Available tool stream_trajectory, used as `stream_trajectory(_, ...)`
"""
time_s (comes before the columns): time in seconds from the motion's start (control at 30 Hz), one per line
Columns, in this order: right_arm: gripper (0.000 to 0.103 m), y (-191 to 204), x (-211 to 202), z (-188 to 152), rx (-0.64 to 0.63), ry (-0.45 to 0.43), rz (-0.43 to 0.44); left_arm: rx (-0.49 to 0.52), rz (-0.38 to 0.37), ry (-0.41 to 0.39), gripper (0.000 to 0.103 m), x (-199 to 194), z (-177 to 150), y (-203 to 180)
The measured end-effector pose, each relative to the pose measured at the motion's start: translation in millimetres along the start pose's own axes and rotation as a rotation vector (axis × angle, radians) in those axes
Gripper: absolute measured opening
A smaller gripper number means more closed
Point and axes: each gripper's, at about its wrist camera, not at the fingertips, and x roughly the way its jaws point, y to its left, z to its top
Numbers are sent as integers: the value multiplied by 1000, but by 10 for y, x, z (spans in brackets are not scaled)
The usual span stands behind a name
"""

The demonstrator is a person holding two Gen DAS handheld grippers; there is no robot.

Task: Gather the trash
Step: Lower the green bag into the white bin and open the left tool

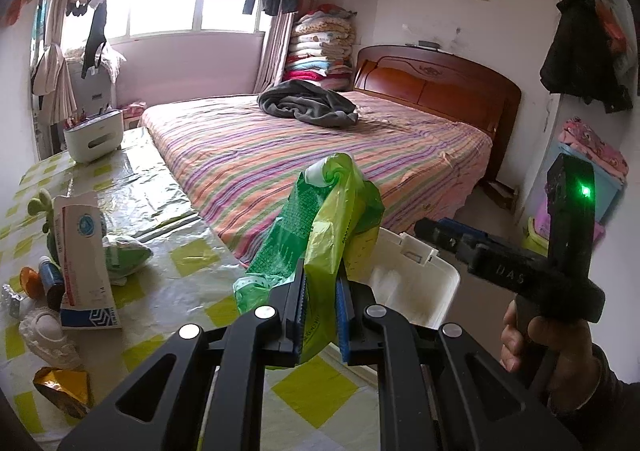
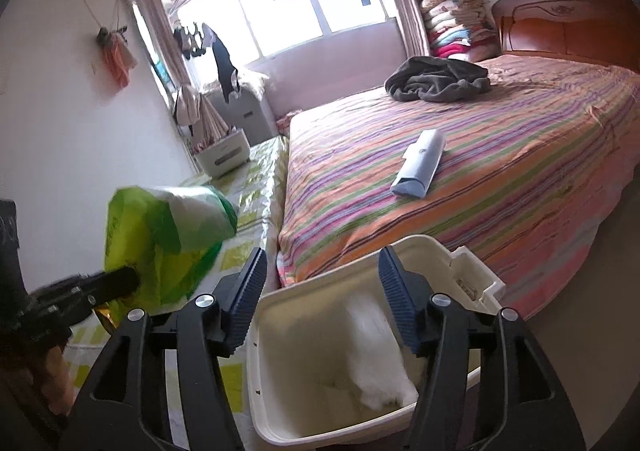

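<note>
Clamped between the left gripper's (image 1: 320, 293) pads is a green plastic bag (image 1: 320, 219), its print too blurred to be read. Above the white bin (image 2: 280, 315), whose base is cut off, the right gripper (image 2: 322, 291) is held apart, empty.

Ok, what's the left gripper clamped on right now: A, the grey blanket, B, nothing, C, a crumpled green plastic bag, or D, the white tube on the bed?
C: in the left wrist view the left gripper has its fingers shut on the green plastic bag.
</note>
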Motion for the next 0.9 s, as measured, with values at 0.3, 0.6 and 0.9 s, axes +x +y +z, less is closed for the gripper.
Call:
stream_trajectory(0.3, 59, -202, -123, 47, 78, -64, -17, 10, -38, 10, 12, 154, 22, -176)
stream_trajectory(0.6, 59, -383, -237, 51, 138, -109, -36, 23, -69, 32, 13, 356, 19, -387)
stream_trajectory(0.9, 59, -451, -268, 42, 150, -118, -44, 57, -80, 36, 14, 470, 11, -569)
